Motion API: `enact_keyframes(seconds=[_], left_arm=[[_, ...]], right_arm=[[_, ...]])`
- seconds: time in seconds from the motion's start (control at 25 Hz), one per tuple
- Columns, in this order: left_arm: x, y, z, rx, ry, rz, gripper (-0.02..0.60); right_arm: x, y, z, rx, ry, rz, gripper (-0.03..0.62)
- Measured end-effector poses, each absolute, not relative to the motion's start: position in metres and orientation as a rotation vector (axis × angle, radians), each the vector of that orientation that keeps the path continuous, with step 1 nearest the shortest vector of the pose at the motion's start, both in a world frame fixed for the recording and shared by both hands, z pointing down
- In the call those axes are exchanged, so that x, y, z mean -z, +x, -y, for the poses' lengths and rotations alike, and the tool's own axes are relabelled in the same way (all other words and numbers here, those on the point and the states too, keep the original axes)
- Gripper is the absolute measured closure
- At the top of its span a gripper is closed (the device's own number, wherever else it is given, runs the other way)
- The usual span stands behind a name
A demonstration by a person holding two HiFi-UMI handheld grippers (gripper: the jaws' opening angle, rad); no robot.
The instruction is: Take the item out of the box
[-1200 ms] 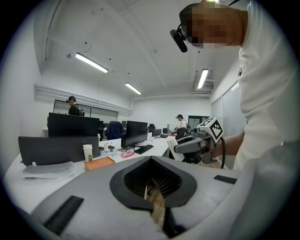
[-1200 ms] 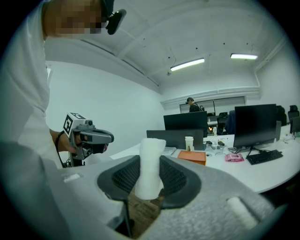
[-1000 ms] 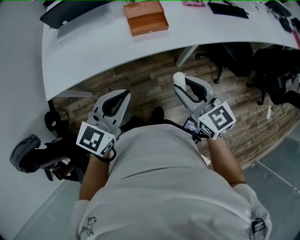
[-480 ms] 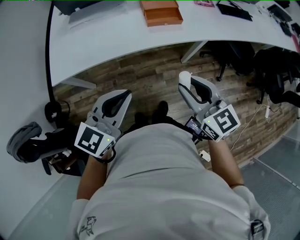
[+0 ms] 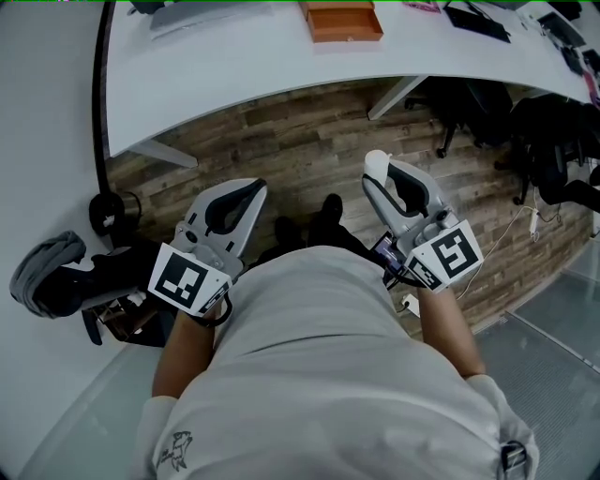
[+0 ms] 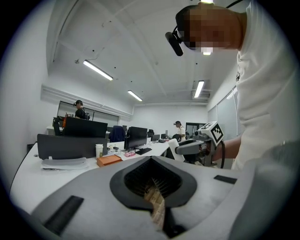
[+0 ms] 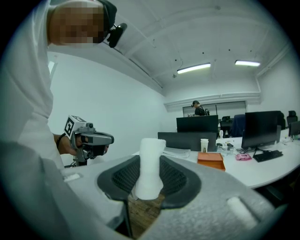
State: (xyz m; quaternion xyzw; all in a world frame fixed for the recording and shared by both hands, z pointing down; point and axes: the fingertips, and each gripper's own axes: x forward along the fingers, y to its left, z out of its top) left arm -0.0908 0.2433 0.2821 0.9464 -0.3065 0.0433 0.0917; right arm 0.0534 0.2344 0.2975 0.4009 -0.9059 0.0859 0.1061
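Box (image 5: 343,19) cut off at frame top; right tool (image 5: 382,178) clamped on white roll (image 7: 149,164); left tool (image 5: 251,190) closed.

White desk (image 5: 234,66) above wood-plank floor (image 5: 281,141)

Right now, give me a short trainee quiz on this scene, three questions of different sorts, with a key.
1. True or false: the left gripper holds something.
2. Where is the box? A: on the floor. B: on the desk. C: between two jaws.
3. What does the right gripper hold?

Key
1. False: its jaws are together, with nothing between them.
2. B.
3. A white roll, clamped upright at the jaw tips.
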Motion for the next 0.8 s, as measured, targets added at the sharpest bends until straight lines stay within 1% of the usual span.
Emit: enact_keyframes(seconds=[0.32,0.8], left_arm=[[-0.281,-0.106,-0.245,-0.109,2.812,0.906,0.584],[-0.282,-0.11,-0.24,-0.095,2.806,0.896,0.584]], right_arm=[[-0.291,0.037,-0.234,-0.236,1.185,2.67,0.464],[-0.289,0.034,-0.228,-0.231,1.195,2.659,0.464]])
